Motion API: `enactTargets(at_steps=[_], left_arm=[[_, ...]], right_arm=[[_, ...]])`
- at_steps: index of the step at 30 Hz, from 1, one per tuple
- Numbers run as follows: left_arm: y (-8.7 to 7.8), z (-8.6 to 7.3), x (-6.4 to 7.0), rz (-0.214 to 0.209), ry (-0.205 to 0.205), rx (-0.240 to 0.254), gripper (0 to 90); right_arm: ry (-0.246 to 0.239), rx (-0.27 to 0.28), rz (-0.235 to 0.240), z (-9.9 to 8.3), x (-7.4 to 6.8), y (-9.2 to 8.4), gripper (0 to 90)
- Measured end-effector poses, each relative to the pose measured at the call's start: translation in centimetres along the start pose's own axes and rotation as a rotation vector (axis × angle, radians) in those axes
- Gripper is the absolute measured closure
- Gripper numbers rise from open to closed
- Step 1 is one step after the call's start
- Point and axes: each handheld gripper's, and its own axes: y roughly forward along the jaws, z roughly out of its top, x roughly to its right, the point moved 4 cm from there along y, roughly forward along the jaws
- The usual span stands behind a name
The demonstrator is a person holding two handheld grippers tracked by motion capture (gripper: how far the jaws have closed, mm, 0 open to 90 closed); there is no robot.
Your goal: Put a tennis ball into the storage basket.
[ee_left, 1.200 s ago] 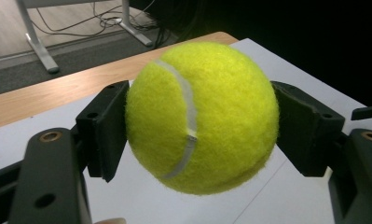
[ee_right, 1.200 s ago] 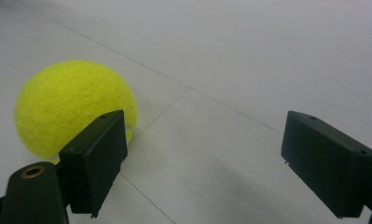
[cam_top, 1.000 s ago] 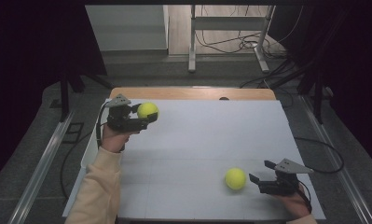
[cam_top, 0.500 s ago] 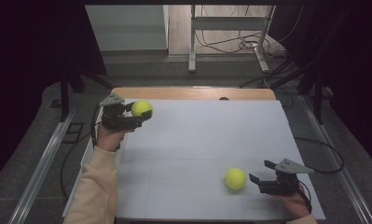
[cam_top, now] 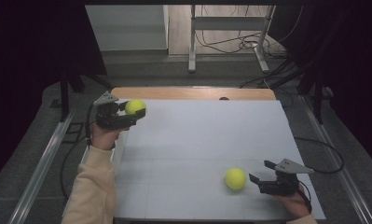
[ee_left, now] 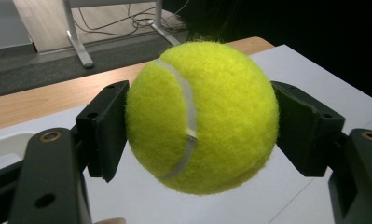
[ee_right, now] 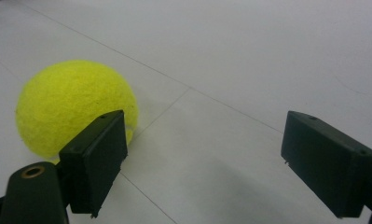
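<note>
The left gripper (ee_left: pixel 200 135) clamps a fuzzy yellow-green tennis ball (ee_left: pixel 202 116) between its pads, off the white table (cam_top: pixel 193 140); I'd keep that squeeze centred so it can't pop out. Being round, the ball has no long axis; its seam runs roughly upright. The right gripper (ee_right: pixel 202 158) stands open, a second yellow-green tennis ball (ee_right: pixel 74 107) resting just beyond its left pad.

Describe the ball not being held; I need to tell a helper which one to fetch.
On the white table, look to the near right corner. There a yellow tennis ball lies on the surface just ahead of the open right tool. The other ball is clamped in the left tool, off the table.
</note>
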Motion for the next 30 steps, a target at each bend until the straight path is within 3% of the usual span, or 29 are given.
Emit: enactTargets(at_steps=[11,30], left_arm=[[-0.7,-0.3,-1.7,0.047,-0.029,0.005,25.9],[-1.3,-0.8,-3.7,0.085,-0.076,0.011,25.9]], right_arm=[[-0.002,-0.002,-0.002,0.0,0.0,0.0,14.9],[-0.007,-0.006,-0.005,0.0,0.0,0.0,15.1]])
